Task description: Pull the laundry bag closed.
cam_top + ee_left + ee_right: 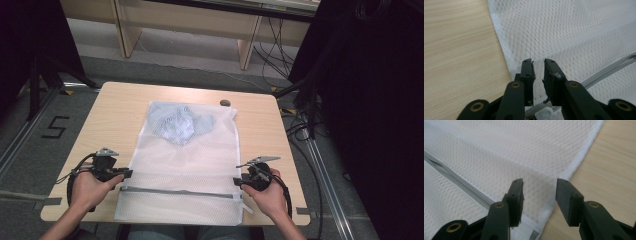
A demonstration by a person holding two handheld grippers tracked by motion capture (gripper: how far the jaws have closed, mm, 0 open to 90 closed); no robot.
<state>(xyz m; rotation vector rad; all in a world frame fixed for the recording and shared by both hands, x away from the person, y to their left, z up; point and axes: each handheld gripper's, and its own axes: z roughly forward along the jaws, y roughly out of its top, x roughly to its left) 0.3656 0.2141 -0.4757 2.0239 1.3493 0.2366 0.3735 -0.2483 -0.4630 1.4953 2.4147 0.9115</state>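
A small dark disc [225, 103] lies near the surface's [110, 115] far edge. Cables [272, 45] trail across the floor [190, 50] beyond.

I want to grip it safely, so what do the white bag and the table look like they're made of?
The laundry bag looks like thin white synthetic mesh, matte: open netting with a stitched hem and grey zipper. The table looks like pale wood-grain laminate, smooth; it might be veneer.

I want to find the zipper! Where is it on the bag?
In the high view, the grey zipper runs across the white mesh bag near the table's near edge, between both grippers.
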